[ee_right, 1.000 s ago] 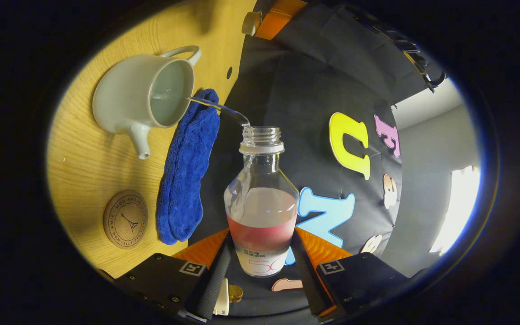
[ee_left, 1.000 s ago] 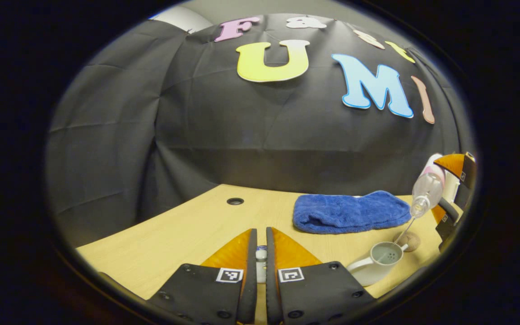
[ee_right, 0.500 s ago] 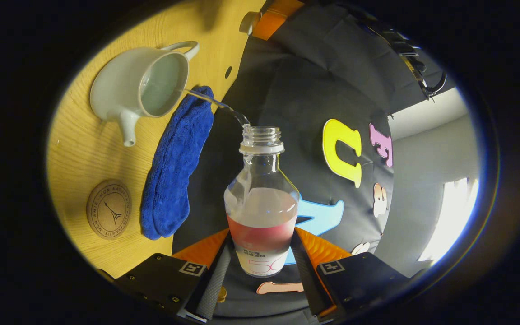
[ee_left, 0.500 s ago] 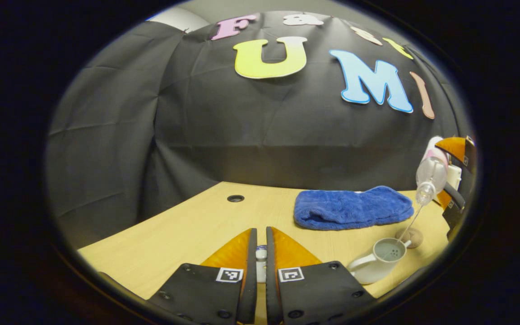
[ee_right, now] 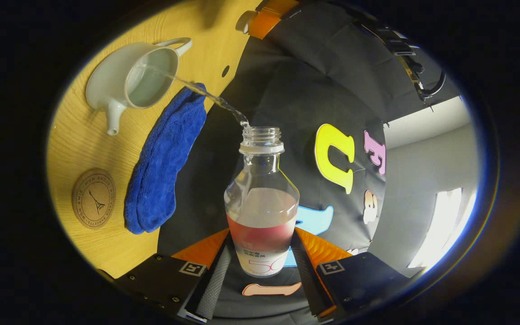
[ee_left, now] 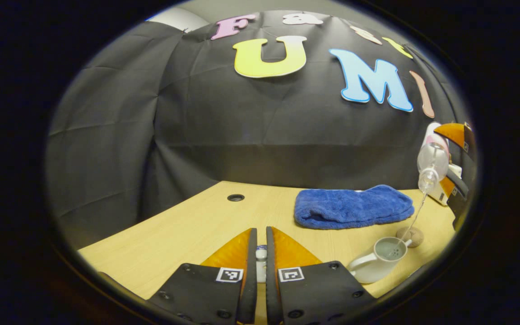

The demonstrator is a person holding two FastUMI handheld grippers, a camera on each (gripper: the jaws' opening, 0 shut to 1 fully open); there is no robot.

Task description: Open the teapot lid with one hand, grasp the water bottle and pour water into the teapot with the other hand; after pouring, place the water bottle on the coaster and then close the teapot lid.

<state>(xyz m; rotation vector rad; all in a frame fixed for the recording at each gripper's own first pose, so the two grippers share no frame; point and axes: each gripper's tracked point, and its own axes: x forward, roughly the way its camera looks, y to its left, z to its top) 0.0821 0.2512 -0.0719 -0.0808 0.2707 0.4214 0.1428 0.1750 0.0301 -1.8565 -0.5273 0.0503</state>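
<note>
My right gripper (ee_right: 260,253) is shut on a clear water bottle (ee_right: 261,198) with a pink label, tipped so a thin stream runs from its open neck into the white teapot (ee_right: 127,81). The teapot stands open on the wooden table (ee_right: 75,135). My left gripper (ee_left: 261,257) is shut on the teapot lid (ee_left: 261,255), whose white knob shows between the fingers, held above the table. The left gripper view shows the teapot (ee_left: 377,260) at lower right, the tilted bottle (ee_left: 430,162) above it in the right gripper (ee_left: 456,180), and the coaster (ee_left: 411,236) behind it.
A folded blue towel (ee_right: 165,158) lies beside the teapot, near the booth wall. The round cork coaster (ee_right: 93,198) lies on the table past the teapot's spout. A small round hole (ee_left: 235,197) is in the tabletop near the wall.
The right gripper has lifted the bottle higher above the teapot, so the stream is longer. Water keeps pouring. The left gripper holds the lid still.
</note>
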